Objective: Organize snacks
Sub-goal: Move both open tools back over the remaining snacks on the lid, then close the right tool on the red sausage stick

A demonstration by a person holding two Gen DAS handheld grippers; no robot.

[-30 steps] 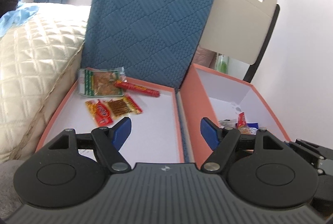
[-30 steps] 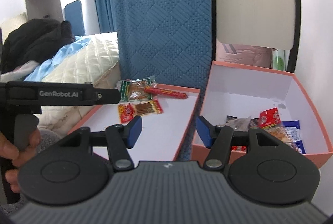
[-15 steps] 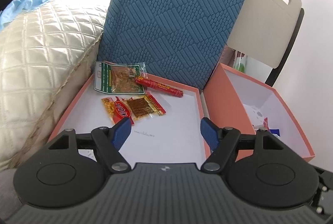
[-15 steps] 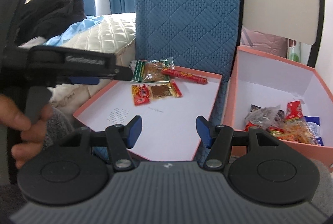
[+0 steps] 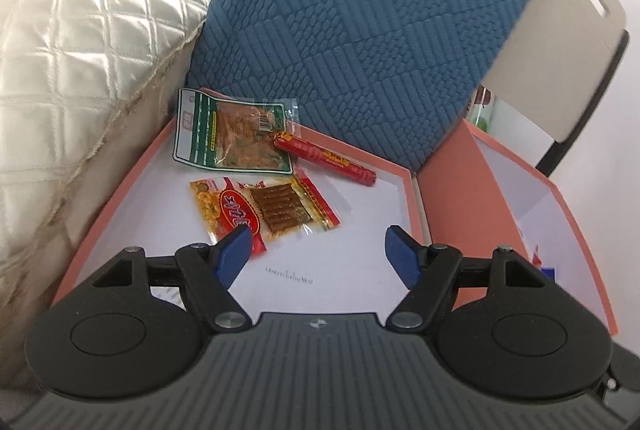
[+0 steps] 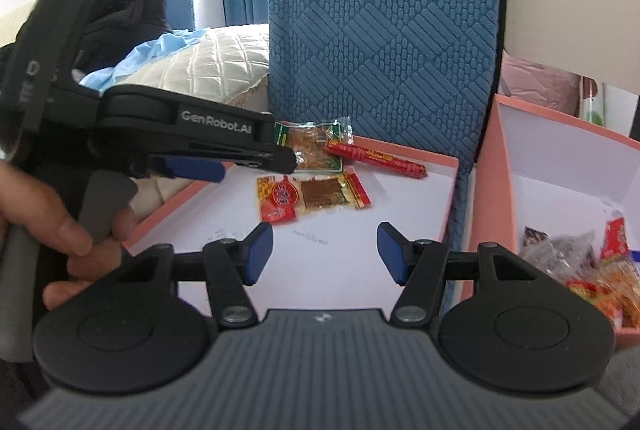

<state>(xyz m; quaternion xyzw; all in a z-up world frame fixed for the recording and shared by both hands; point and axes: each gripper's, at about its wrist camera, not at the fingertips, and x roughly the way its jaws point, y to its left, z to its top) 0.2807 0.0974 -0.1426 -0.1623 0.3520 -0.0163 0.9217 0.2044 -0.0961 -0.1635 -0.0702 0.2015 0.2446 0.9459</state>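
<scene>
Three snacks lie at the far end of a shallow salmon-rimmed tray (image 5: 408, 198): a green-edged clear packet (image 5: 232, 138), a red sausage stick (image 5: 326, 158) and a red-and-yellow packet (image 5: 264, 212). My left gripper (image 5: 318, 250) hovers open just short of the red-and-yellow packet, nothing between its blue fingers. In the right wrist view the same packets show: green (image 6: 314, 146), sausage (image 6: 376, 160), red-and-yellow (image 6: 310, 196). My right gripper (image 6: 324, 250) stands open over the tray's near half. The left gripper (image 6: 192, 166) reaches in from the left, a hand (image 6: 68, 226) on its handle.
A deeper salmon box (image 6: 560, 158) at the right holds several wrapped snacks (image 6: 592, 262). A blue quilted cushion (image 5: 360, 30) stands upright behind the tray. A cream quilted cover (image 5: 80, 70) borders the tray's left side. A beige chair back (image 5: 560, 30) is at far right.
Both grippers have moved forward and down toward the tray, so the snacks look larger and nearer. The left gripper has swung left, off the deep box. Neither jaw width has changed.
</scene>
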